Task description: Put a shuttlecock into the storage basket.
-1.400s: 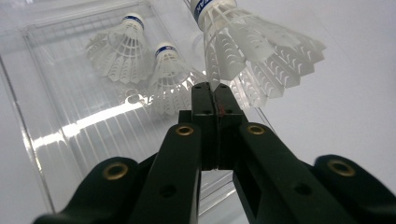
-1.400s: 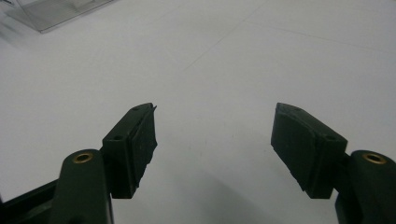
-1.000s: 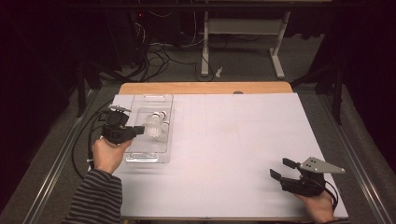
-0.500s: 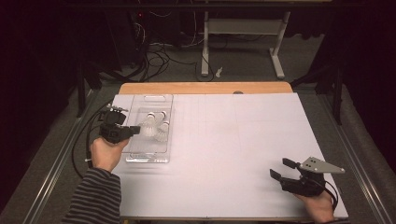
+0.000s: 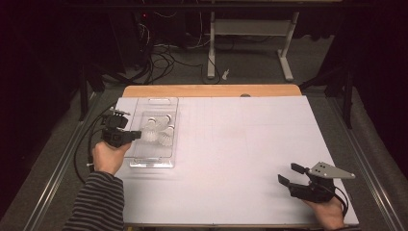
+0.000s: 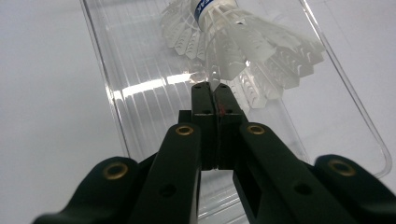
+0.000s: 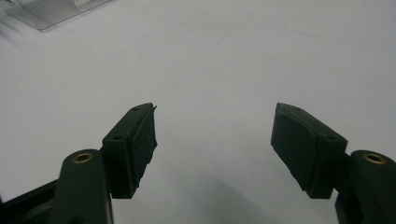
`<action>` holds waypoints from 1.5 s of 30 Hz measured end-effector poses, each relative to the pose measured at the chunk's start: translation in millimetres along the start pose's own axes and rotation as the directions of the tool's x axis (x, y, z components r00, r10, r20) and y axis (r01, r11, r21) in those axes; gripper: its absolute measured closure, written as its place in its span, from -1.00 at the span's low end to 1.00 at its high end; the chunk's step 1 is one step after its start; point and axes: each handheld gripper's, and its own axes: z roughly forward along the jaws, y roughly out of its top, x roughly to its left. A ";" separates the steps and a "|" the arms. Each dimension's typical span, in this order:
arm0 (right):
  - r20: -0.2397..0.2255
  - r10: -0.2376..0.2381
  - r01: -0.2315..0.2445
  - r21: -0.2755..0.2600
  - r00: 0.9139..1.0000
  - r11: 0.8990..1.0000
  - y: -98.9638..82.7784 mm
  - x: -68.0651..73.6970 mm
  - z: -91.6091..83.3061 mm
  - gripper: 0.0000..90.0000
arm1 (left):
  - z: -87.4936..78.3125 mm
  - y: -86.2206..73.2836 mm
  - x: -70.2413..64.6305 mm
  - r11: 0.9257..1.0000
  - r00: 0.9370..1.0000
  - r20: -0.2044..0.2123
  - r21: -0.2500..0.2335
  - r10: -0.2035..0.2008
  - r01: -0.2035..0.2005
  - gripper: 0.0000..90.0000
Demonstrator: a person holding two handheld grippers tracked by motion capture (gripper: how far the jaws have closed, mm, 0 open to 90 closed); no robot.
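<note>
- High view: left tool (image 5: 137, 135) over clear plastic tray (image 5: 159, 107) at left of white surface (image 5: 240, 144), jaws pinched together on feather edge of a white shuttlecock (image 5: 150, 131).
- Left gripper view: jaws fully closed, skirt feather of shuttlecock (image 6: 243, 51) nipped at tips, above tray (image 6: 140, 84).
- Right gripper view: right tool (image 7: 212, 135) spread wide, empty, low over bare surface (image 7: 210, 56), well apart from tray.

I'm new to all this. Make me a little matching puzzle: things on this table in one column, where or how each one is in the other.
Things:
1. left tool
2. right tool
3. clear tray
4. shuttlecocks

States:
A. jaws wide apart, nothing between them
B. lying inside the tray
C. shut on a shuttlecock's feather edge
D. resting on the white table near its left edge

Pairs: 1-C, 2-A, 3-D, 4-B
</note>
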 end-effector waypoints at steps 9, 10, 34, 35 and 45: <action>0.000 0.001 -0.001 -0.001 1.000 1.000 -0.1 0.0 -0.3 -0.30 | 6.9 2.3 1.5 1.000 1.000 -0.016 0.016 -0.007 0.007 0.99; 0.000 0.000 0.000 -0.001 1.000 1.000 -0.1 0.0 -0.3 -0.30 | 7.5 2.5 1.8 1.000 1.000 -0.017 0.017 -0.007 0.007 1.00; 0.001 0.002 -0.002 -0.003 1.000 1.000 -0.1 -0.2 -0.6 -0.30 | 17.0 5.0 1.7 0.999 0.999 -0.045 0.037 0.001 0.001 0.74; 0.001 0.003 -0.003 -0.004 1.000 1.000 -0.1 -0.2 -0.6 -0.30 | 16.7 4.8 0.8 0.999 0.999 -0.044 0.034 0.001 0.001 0.69; 0.002 0.001 -0.001 -0.002 1.000 1.000 0.0 0.0 -0.4 -0.30 | 14.2 4.8 -6.7 0.999 0.999 -0.043 0.025 0.024 -0.023 0.36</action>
